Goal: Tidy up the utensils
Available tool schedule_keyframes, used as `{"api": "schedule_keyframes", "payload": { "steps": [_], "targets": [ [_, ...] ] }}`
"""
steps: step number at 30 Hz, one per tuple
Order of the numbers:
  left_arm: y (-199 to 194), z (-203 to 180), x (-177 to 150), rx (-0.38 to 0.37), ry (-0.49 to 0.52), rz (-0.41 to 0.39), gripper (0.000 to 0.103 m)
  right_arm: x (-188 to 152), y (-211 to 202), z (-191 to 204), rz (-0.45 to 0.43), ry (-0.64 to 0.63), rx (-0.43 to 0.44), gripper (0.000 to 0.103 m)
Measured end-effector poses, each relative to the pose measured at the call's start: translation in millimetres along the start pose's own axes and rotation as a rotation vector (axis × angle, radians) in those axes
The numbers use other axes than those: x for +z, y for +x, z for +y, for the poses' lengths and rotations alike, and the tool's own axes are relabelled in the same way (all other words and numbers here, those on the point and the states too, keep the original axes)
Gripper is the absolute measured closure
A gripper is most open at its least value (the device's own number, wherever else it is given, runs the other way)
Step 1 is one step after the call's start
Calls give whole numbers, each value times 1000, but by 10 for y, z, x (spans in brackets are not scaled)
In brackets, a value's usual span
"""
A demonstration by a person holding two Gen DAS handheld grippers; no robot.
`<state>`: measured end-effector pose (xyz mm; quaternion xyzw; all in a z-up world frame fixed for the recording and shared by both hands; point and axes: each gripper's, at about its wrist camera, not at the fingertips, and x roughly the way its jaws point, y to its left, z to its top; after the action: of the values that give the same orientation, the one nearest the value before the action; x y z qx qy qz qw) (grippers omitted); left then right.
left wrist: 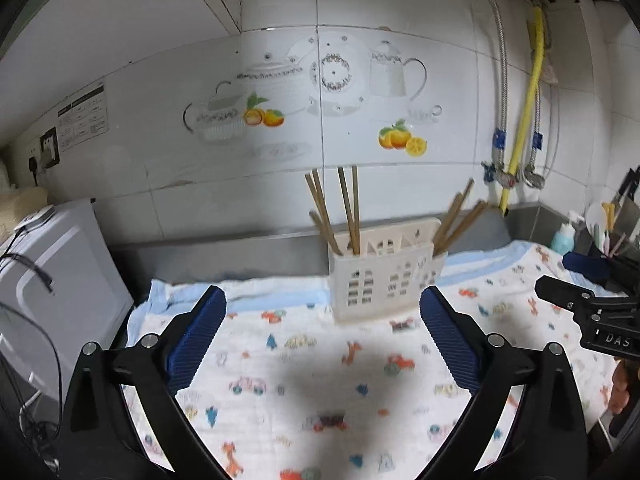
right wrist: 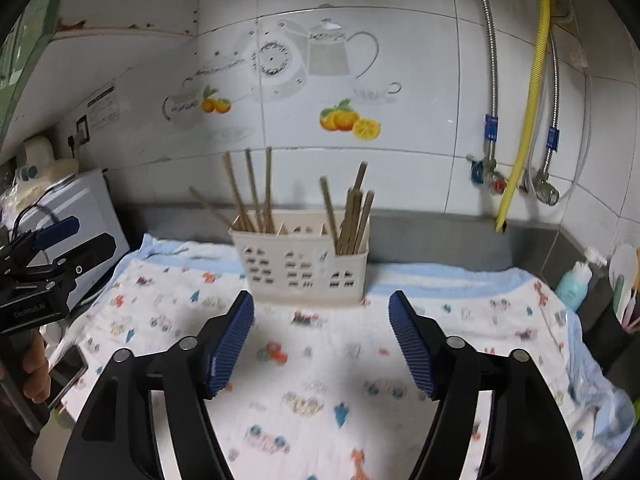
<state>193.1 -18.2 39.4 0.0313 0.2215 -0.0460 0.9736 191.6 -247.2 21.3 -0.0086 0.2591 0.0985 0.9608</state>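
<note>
A white plastic utensil holder with cut-out windows stands on a patterned cloth near the back wall. Wooden chopsticks stand in its left compartment and its right compartment; the middle compartment looks empty. My left gripper is open and empty, just in front of the holder. My right gripper is open and empty, also just in front of the holder. The right gripper shows at the right edge of the left wrist view, and the left gripper shows at the left edge of the right wrist view.
A white cloth with cartoon prints covers the counter. A white appliance stands at the left. A blue soap bottle and a black holder with utensils stand at the right. Pipes and a yellow hose run down the wall.
</note>
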Motion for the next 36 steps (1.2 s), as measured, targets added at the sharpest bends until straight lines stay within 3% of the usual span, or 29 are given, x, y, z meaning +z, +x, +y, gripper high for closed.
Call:
{"api": "schedule_keyframes", "payload": {
  "steps": [8,21,36],
  "targets": [
    [-279,140,-298,-4,-69,25,5,-280,-254,139,11,17,1,25],
    [-611,17,-517,41,-9,6,5,-462,-580,272,-11,-10,-63,17],
    [-826,68,-742,43,-36,32,5,-673,-852,306,-11,11,-83,15]
  ]
}}
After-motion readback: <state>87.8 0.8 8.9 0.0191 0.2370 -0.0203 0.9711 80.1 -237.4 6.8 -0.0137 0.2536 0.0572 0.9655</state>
